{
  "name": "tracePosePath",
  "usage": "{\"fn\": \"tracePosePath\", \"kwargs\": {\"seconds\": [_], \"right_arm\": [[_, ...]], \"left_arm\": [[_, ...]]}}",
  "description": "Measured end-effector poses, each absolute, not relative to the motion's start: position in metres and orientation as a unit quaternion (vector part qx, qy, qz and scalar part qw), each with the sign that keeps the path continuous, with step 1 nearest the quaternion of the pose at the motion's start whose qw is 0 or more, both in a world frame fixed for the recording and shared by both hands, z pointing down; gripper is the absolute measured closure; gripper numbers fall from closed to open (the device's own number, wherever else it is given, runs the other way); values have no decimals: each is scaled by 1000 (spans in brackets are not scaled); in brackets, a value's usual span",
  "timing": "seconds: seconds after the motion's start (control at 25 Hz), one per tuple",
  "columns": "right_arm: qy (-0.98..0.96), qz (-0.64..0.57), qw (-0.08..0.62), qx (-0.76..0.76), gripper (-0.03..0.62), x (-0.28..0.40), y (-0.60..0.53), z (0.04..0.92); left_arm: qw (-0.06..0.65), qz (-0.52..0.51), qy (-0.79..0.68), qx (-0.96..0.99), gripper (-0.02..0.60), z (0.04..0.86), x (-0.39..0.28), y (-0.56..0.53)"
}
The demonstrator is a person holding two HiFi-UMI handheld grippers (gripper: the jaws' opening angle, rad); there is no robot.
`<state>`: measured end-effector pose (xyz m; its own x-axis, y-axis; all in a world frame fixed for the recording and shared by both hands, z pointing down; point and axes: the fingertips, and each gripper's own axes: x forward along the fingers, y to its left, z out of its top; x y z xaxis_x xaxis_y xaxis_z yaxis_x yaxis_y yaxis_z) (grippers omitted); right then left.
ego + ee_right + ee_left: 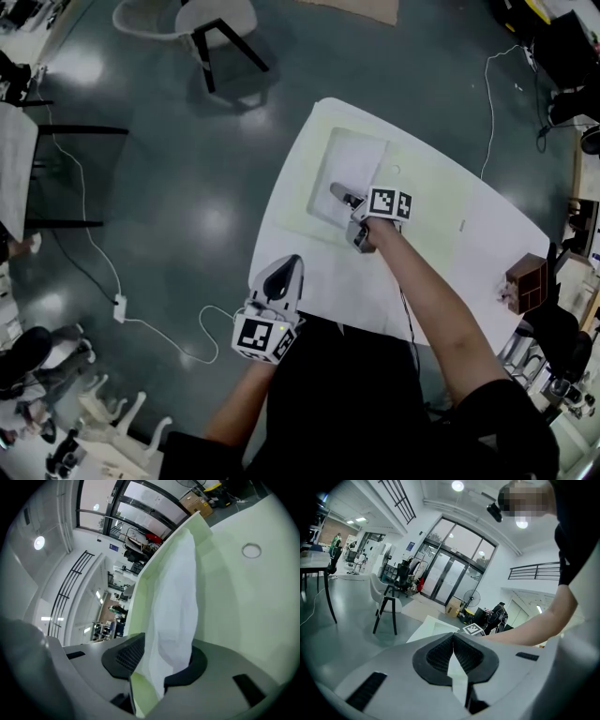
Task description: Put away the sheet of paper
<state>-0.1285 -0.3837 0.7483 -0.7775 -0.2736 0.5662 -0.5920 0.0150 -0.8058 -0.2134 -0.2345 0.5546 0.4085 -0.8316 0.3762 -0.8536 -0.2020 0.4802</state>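
— Any print we can read?
— Only square markers on each cube. Our sheet of paper [349, 161] is plain white and lies in a pale green folder [427, 202] on the worktop [497, 239].
— And our arms?
— Our right gripper [339, 193] is stretched out over the sheet, jaws apart with its edge loose between them; our left gripper [292, 264] is drawn back by the near edge, jaws together
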Motion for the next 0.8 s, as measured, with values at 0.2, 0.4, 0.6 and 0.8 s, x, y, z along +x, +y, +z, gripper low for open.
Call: {"fn": "tracePosePath", "kwargs": {"seconds": [0.2, 0.4, 0.6, 0.8], "right_arm": [[-705, 594, 144, 360, 379, -96, -390, 741], [-718, 537, 182, 404, 362, -51, -394, 735], [-745, 490, 202, 405, 362, -29, -379, 721], [-765, 464, 189, 405, 362, -10, -356, 683]], "left_arm": [[315, 6, -537, 783, 578, 548, -208, -237], [309, 1, -525, 793, 578, 539, -198, -235], [308, 7, -515, 800, 578, 540, -192, -224], [301, 6, -514, 803, 578, 538, -188, -223]]}}
